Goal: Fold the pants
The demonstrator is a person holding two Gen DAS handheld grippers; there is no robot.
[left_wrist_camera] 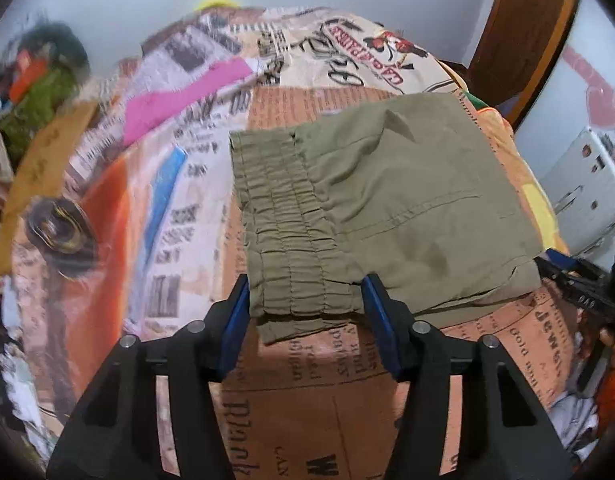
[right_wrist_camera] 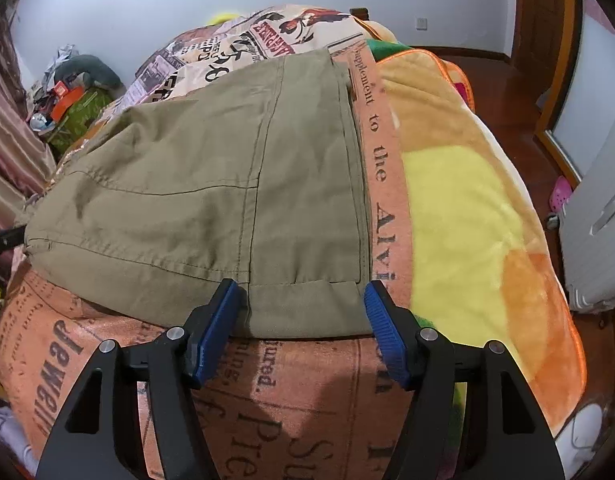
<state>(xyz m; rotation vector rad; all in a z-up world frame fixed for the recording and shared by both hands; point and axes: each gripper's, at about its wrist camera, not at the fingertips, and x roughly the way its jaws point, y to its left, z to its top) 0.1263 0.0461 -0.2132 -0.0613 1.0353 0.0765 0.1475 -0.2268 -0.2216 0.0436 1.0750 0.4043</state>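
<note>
Olive-green pants (left_wrist_camera: 387, 184) lie folded into a flat packet on a newspaper-print bed cover (left_wrist_camera: 307, 400). In the left wrist view my left gripper (left_wrist_camera: 305, 300) is open, and its blue pads straddle the near end of the gathered elastic waistband (left_wrist_camera: 283, 216) without squeezing it. In the right wrist view the pants (right_wrist_camera: 195, 184) show their stitched leg end. My right gripper (right_wrist_camera: 301, 304) is open over the near hem corner, with fabric lying flat between the pads. The right gripper's black body (left_wrist_camera: 579, 284) also shows at the packet's right edge in the left wrist view.
A yellow and orange fleece blanket (right_wrist_camera: 467, 200) lies right of the pants. A white case (right_wrist_camera: 595, 240) stands on the wooden floor beyond the bed's right edge. A pink cloth (left_wrist_camera: 179, 96) lies at the far left. A clutter pile (right_wrist_camera: 75, 92) sits by the wall.
</note>
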